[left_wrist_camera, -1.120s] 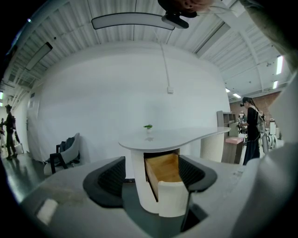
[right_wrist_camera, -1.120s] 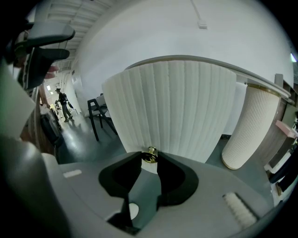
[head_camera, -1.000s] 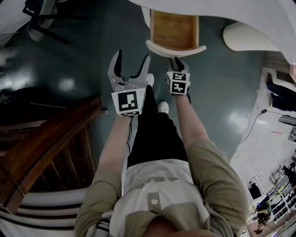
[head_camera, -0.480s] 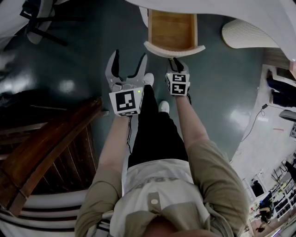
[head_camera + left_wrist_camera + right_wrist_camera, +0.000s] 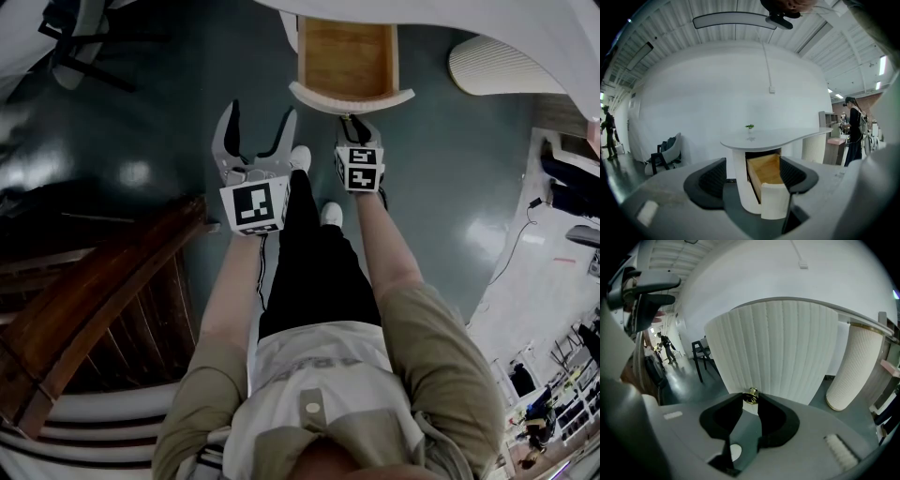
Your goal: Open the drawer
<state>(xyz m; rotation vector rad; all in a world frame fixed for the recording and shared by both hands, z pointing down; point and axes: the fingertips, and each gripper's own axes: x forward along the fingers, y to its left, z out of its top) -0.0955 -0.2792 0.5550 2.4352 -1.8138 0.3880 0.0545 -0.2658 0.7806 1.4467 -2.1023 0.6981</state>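
Change: from where I watch, next to nothing has moved since a second ago. Both hands and the drawer sit where they sat, and only the head view has drifted a touch.

Drawer: the drawer (image 5: 349,58) stands pulled well out of the body of the bench (image 5: 774,136), with its bare wooden inside open to the head view. It looks empty to me.

Drawer front: the curved, white, fluted drawer front (image 5: 778,352) faces the person, just ahead of the feet.

Knob: a small brass knob (image 5: 750,395) sits low on that front.

Right: the right hand-held gripper (image 5: 353,122) is clenched on the knob. Its dark pads close in on the brass from both sides.

Left: the left hand-held gripper (image 5: 262,120) is released, with its jaws wide apart and nothing between them. It hangs just left of the drawer and touches nothing.

Around: a small plant (image 5: 749,126) stands on the bench top, a second fluted pedestal (image 5: 497,67) stands off to the right, and the floor (image 5: 441,169) is dark and glossy.

Progress: I judge the opening essentially done, since most of the drawer's length shows.

Left to do: at most a last short pull, if the runners allow one, and then letting go of the knob. I cannot tell whether the drawer is at its stop.
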